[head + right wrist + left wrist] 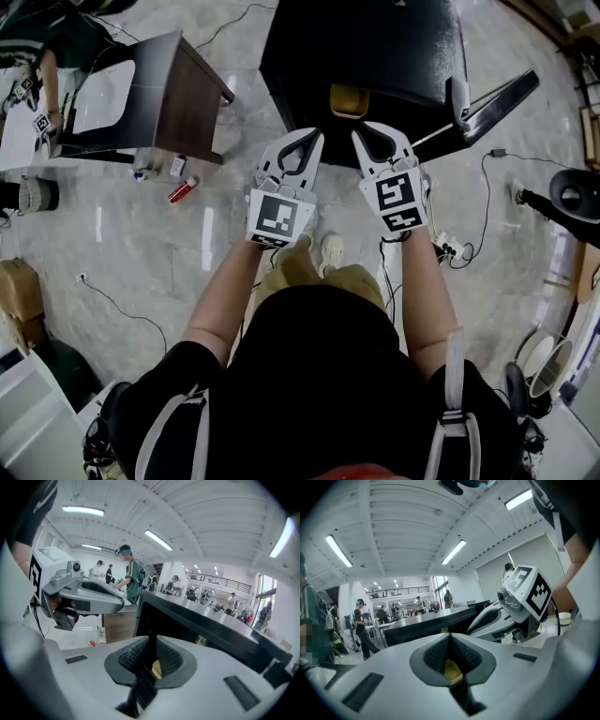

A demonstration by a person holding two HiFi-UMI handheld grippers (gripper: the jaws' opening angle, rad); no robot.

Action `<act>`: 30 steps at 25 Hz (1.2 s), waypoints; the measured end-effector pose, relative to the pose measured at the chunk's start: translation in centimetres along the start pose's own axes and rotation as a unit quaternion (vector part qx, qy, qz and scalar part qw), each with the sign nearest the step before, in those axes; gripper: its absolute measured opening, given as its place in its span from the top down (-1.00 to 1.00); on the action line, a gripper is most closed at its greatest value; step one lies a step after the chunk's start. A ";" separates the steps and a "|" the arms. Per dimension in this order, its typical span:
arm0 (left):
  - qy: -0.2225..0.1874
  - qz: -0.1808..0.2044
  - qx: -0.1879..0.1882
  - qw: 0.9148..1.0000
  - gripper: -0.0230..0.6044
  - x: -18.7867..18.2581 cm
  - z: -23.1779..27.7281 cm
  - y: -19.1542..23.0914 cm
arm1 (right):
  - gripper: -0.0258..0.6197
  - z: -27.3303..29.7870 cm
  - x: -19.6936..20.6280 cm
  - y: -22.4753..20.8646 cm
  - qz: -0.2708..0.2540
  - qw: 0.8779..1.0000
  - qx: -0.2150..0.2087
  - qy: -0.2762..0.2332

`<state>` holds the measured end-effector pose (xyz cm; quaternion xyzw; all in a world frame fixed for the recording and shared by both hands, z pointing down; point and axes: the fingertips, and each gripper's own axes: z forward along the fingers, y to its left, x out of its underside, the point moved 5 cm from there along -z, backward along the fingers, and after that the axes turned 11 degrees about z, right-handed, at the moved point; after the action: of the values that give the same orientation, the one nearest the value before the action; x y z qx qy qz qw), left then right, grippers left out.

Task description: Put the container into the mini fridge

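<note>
A yellow container [349, 100] sits at the front of the black mini fridge [375, 42], whose door [497, 98] stands open to the right. My left gripper [316, 134] and right gripper [359, 134] point side by side at the fridge, their tips just short of the container. Both are shut with nothing between the pads. In the left gripper view the left gripper [449, 637] has its pads meeting, and a sliver of yellow [452, 670] shows through the gap behind them. The right gripper [152, 641] looks the same, with yellow [157, 668] in its gap.
A dark side table with a wooden flank [178, 98] stands to the left of the fridge. A red bottle [182, 190] and small items lie on the marble floor beside it. Cables and a power strip [448, 248] run on the right, near a chair base [574, 192].
</note>
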<state>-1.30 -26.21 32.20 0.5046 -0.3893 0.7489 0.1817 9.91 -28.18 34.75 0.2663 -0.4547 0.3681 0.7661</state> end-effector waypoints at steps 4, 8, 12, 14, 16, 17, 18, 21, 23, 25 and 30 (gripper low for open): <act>-0.008 0.013 -0.008 1.000 0.85 -3.4 -1.8 -0.8 | 0.79 -3.6 -1.9 0.3 0.027 0.999 0.001 -0.038; -0.022 0.010 -0.013 1.000 0.85 -6.7 -3.2 -3.2 | 0.79 -7.6 -2.0 0.8 0.046 0.996 -0.009 -0.071; -0.051 0.034 -0.022 0.998 0.85 -9.4 -3.6 -5.2 | 0.79 -10.6 -1.6 1.2 0.054 0.993 -0.023 -0.105; -0.062 0.043 -0.027 0.997 0.85 -10.1 -4.0 -5.8 | 0.79 -11.7 -1.4 1.4 0.064 0.990 -0.027 -0.125; -0.066 0.028 -0.037 0.997 0.85 -10.5 -4.6 -5.9 | 0.79 -12.7 -1.4 1.9 0.076 0.986 -0.034 -0.143; -0.069 0.015 -0.044 0.997 0.85 -10.7 -5.0 -5.9 | 0.79 -13.1 -1.5 2.2 0.080 0.985 -0.038 -0.149; -0.072 0.002 -0.050 0.996 0.85 -10.8 -5.4 -5.8 | 0.79 -13.3 -1.4 2.6 0.082 0.984 -0.039 -0.153; -0.078 -0.003 -0.053 0.996 0.85 -10.9 -6.6 -5.8 | 0.79 -13.8 -1.1 3.9 0.085 0.983 -0.035 -0.160; -0.077 0.004 -0.050 0.996 0.85 -11.2 -7.4 -6.1 | 0.79 -14.3 -1.2 4.6 0.084 0.982 -0.033 -0.164; -0.081 0.009 -0.043 0.996 0.85 -11.7 -8.1 -6.0 | 0.79 -14.7 -1.7 5.3 0.082 0.982 -0.030 -0.168; -0.100 0.012 -0.033 0.994 0.85 -11.6 -10.2 -4.6 | 0.79 -14.5 -2.8 7.5 0.073 0.984 -0.012 -0.162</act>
<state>0.44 -14.15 21.69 0.5658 -0.4359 0.6838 0.1494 10.24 -13.98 26.34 0.2794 -0.5957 0.3697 0.6561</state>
